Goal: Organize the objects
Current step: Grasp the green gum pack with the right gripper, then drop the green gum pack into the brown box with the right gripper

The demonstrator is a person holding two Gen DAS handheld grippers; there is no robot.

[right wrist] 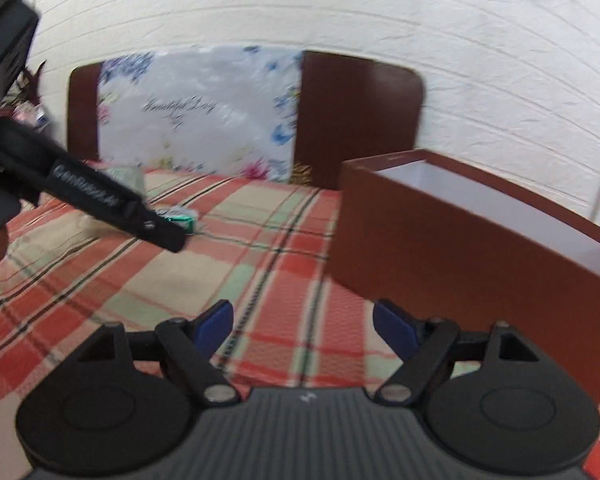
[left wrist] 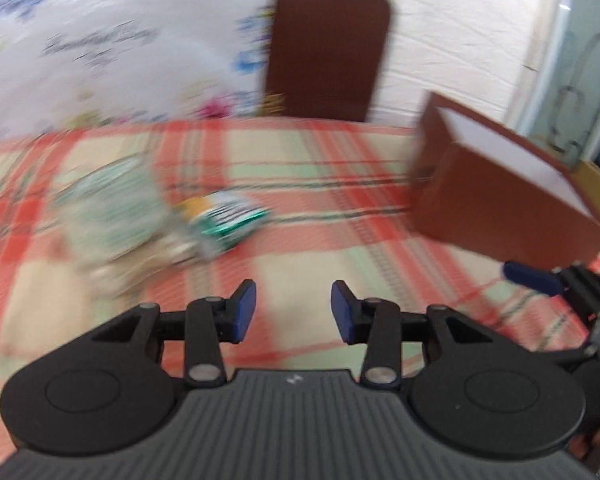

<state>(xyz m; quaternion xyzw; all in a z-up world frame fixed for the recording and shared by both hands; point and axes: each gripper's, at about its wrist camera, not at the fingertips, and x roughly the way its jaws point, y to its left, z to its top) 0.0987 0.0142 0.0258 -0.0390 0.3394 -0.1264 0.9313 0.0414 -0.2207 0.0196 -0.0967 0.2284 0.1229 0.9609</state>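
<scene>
Left wrist view is looking down at a bed with a red plaid blanket (left wrist: 300, 200). The left gripper (left wrist: 294, 312) is showing its jaws a little apart, holding nothing. A small green and white packet (left wrist: 224, 220) is lying on the blanket ahead, near a pale, blurry wrapper (left wrist: 112, 208) that might be plastic. The packet is probably light and crinkly, best pinched across its narrow sides. The right gripper (right wrist: 302, 326) is keeping its jaws wide and empty, just beside an open brown box (right wrist: 460, 240). The flowered pillow (right wrist: 196, 116) is showing curly writing, maybe "Beautiful Day".
</scene>
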